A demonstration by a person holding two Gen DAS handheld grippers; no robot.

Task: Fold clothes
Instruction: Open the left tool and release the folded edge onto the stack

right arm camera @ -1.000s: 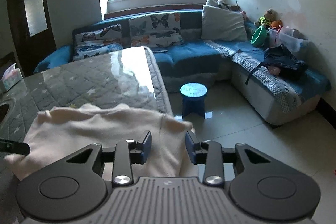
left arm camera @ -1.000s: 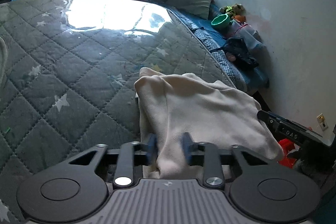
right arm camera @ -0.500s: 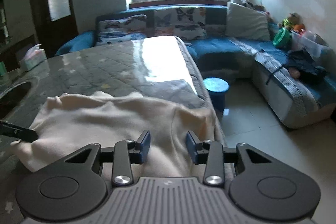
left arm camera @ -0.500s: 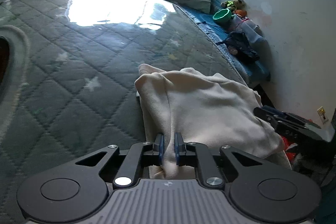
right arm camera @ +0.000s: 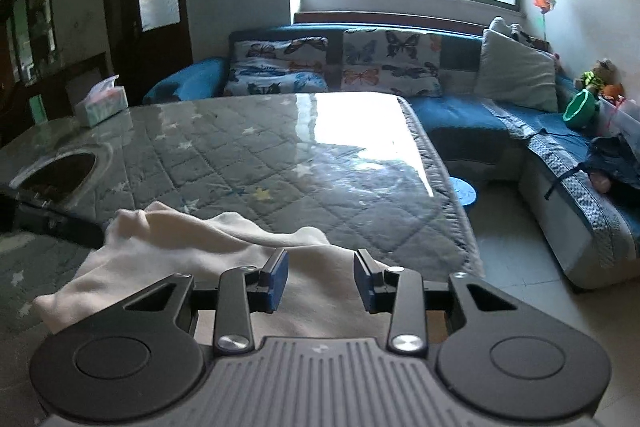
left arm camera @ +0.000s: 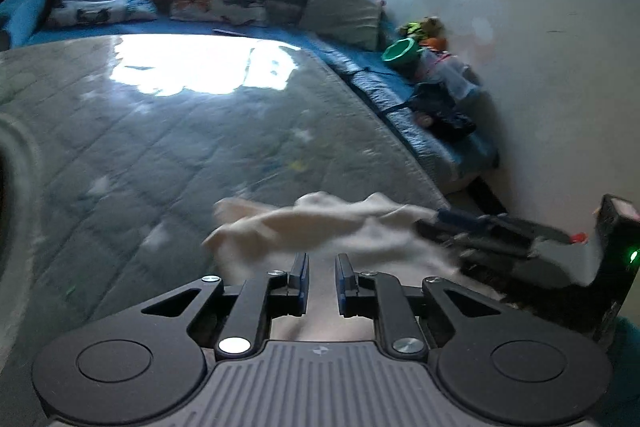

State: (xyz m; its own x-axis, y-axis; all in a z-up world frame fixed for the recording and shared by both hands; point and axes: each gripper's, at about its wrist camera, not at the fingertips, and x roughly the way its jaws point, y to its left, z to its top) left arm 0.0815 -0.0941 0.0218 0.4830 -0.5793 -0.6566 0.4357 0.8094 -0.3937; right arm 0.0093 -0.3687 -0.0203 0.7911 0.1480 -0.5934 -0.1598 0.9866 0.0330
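Note:
A cream garment [left arm camera: 320,227] lies near the front right corner of a grey quilted star-pattern table cover [left arm camera: 160,147]. Its near edge is raised off the quilt and blurred. My left gripper [left arm camera: 322,275] has cloth between its narrow jaws, which are opening a little while the pads still hold it. In the right wrist view the garment [right arm camera: 180,247] fills the wider gap of my right gripper [right arm camera: 322,279], shut on a thick bunch of it. The right gripper [left arm camera: 444,221] shows at the cloth's right end, and the left gripper [right arm camera: 80,231] at its left end.
A blue corner sofa [right arm camera: 460,111] with butterfly cushions [right arm camera: 384,67] runs behind and to the right. A green bowl [right arm camera: 580,107] and dark clothes lie on it. A blue stool [right arm camera: 464,191] stands past the table edge. A tissue box [right arm camera: 102,103] and a dark round hollow [right arm camera: 60,171] sit left.
The left jaws closed from wide apart onto the cloth. Both grippers rose and moved, and the garment's near edge lifted off the quilt between them.

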